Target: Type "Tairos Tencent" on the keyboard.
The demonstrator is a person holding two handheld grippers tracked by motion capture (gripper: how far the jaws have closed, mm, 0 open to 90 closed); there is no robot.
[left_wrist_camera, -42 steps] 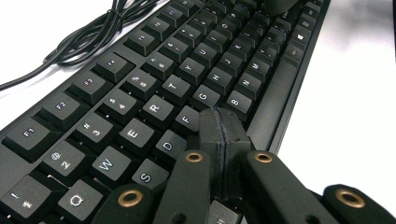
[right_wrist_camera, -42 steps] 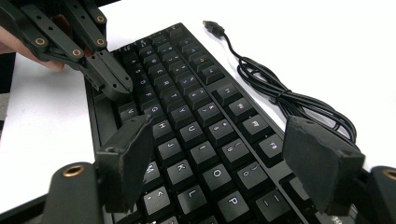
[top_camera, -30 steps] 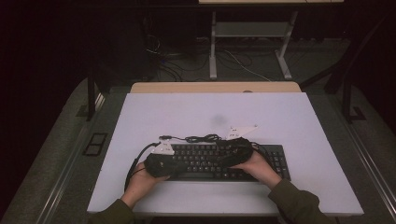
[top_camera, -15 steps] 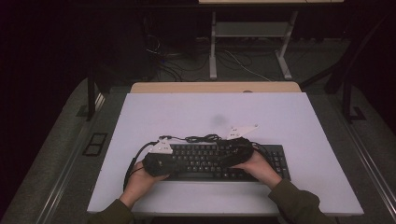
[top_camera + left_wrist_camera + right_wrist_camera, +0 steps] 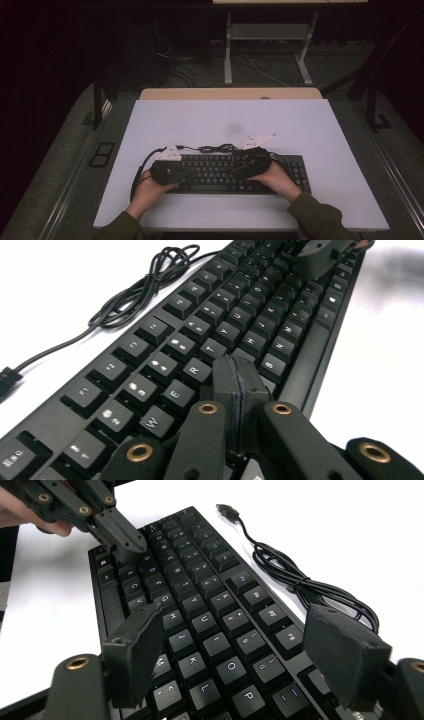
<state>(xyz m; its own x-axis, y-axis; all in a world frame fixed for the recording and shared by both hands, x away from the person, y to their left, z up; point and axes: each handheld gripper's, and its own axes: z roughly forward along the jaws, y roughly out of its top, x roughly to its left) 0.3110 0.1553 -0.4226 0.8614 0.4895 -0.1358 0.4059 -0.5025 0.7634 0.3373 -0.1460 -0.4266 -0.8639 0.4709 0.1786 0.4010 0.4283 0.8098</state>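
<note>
In the high view, a black keyboard (image 5: 227, 172) lies at the lower middle of the white worktop (image 5: 200, 120), its cable (image 5: 217, 148) coiled just behind it. Both hands hold claws over the keys.

In the left gripper view, the left claw (image 5: 235, 371) is pressed together, its tip down among the keys near R and T, probably pressing one.

In the right gripper view, the right claw (image 5: 245, 645) is spread wide above the J-K-L keys, holding nothing. The next move likely calls for lifting the closed tip and aiming at another key.

High view overhead, facing forward and down; both gripper views close, sharing the keyboard (image 5: 235, 172)
</note>
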